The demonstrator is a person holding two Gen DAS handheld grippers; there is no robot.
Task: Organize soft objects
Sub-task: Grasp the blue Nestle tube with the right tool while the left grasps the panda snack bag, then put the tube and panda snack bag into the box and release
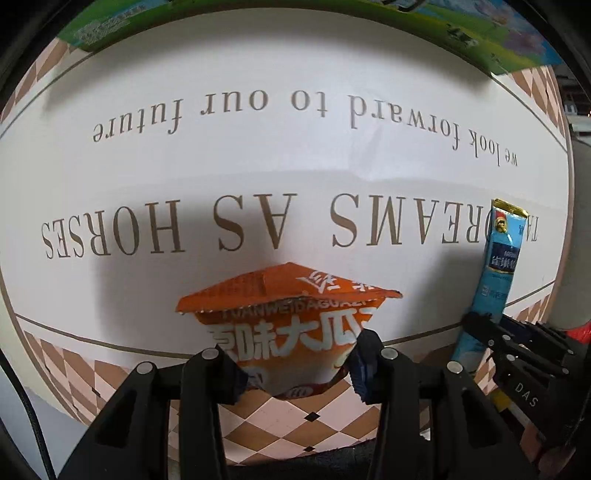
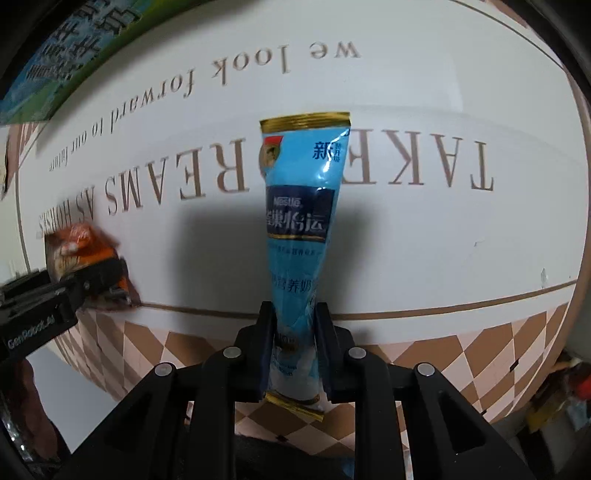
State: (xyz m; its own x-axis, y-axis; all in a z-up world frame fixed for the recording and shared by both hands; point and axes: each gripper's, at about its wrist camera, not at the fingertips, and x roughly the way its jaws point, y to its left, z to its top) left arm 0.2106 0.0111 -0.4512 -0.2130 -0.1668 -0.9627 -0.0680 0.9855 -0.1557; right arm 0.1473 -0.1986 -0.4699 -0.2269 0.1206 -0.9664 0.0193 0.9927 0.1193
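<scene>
Orange packet: clamped in my left claw, both fingers pressed into its lower sides; its crimped top edge flares out above them. The right wrist view shows the same packet at far left, held in the left claw.

Blue sachet: pinched near its lower end by my right claw, jaws drawn in tight on its narrow body. It stands up along the fingers, gold seal at top and bottom. From the left wrist view I see the sachet rising at the right edge, with the right claw closed on its lower part.

Surface: a white cloth with a brown-and-pink diamond border nearest me, a thin brown line inside it, then large brown lettering reading upside down, and a smaller italic line beyond. I cannot tell whether either packet touches the cloth; shadows of both fall on it.

Green box: at the far edge of the surface, printed in green and blue, well apart from both claws. The right wrist view catches it in the upper left corner.
</scene>
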